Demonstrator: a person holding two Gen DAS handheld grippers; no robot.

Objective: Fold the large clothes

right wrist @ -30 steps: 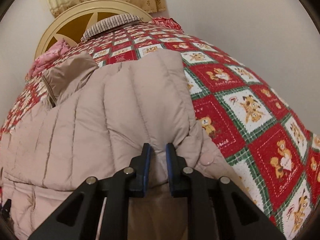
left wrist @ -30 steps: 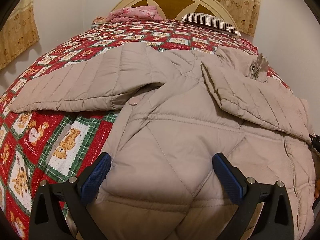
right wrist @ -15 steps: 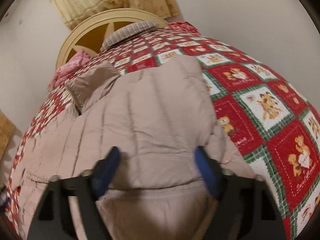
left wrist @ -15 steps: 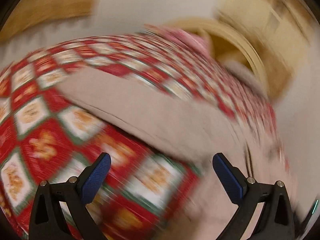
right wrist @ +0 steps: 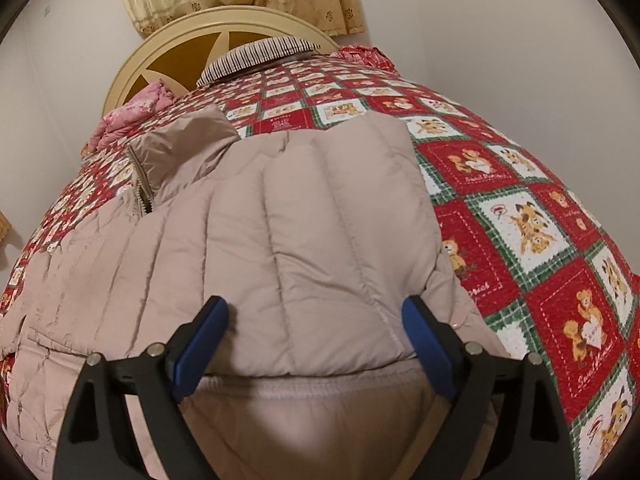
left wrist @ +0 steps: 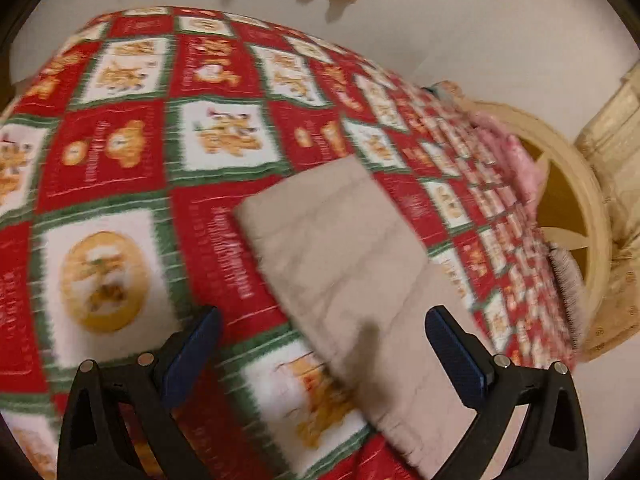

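Red teddy quilt (right wrist: 520, 216) covers the bed, the beige jacket (right wrist: 280, 220) spread across it. Right gripper (right wrist: 312, 344) hovers spread over the folded sleeve; left gripper (left wrist: 320, 352), spread too, faces the other sleeve (left wrist: 340, 248) at twelve o'clock. Next, probably, pinch that cuff and fold it inward.

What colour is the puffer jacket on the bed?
Beige puffer jacket; clearest in the right wrist view.
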